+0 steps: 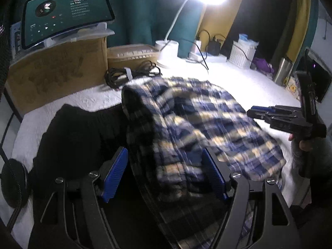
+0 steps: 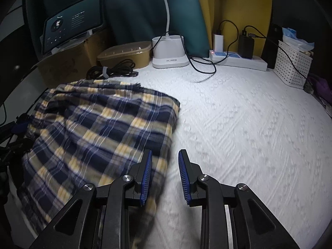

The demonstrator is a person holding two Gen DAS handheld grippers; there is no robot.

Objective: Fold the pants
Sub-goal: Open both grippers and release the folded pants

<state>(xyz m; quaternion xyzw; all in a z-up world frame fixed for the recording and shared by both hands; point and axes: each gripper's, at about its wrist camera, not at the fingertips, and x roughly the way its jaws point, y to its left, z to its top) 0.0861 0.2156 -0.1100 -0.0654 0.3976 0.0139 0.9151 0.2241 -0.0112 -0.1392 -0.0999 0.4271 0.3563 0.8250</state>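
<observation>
Because the plaid pants (image 2: 99,128) lie in a loose, humped bundle toward the left part of the white textured desk (image 2: 249,124), the likeliest trouble is a fold that traps wrinkles or slumps apart once it is pressed. The left hand-held gripper (image 1: 166,174) has its blue pads spread wide with cloth lying between them, but the blur leaves it unclear whether the fabric is pinched at all; my reading is that it is only straddling the heap. The right hand-held gripper (image 2: 165,176) is parted to a moderate gap and holds nothing, its left pad just over the near edge of the pants and its right pad over bare cover. A grab taken here could catch only the top layer, so the lower layer would drag and skew. A black garment (image 1: 78,137) lies against the pants on the left and could get snagged along with them. At the back stand a coiled black cable (image 2: 112,70), a lamp base (image 2: 169,51), a power strip (image 2: 238,59) with chargers, a white basket (image 2: 292,64), a lidded container (image 2: 126,54) and a tablet (image 1: 66,14) on a cardboard box (image 1: 58,70); the lamp throws hard glare, and the room beyond is dark.
</observation>
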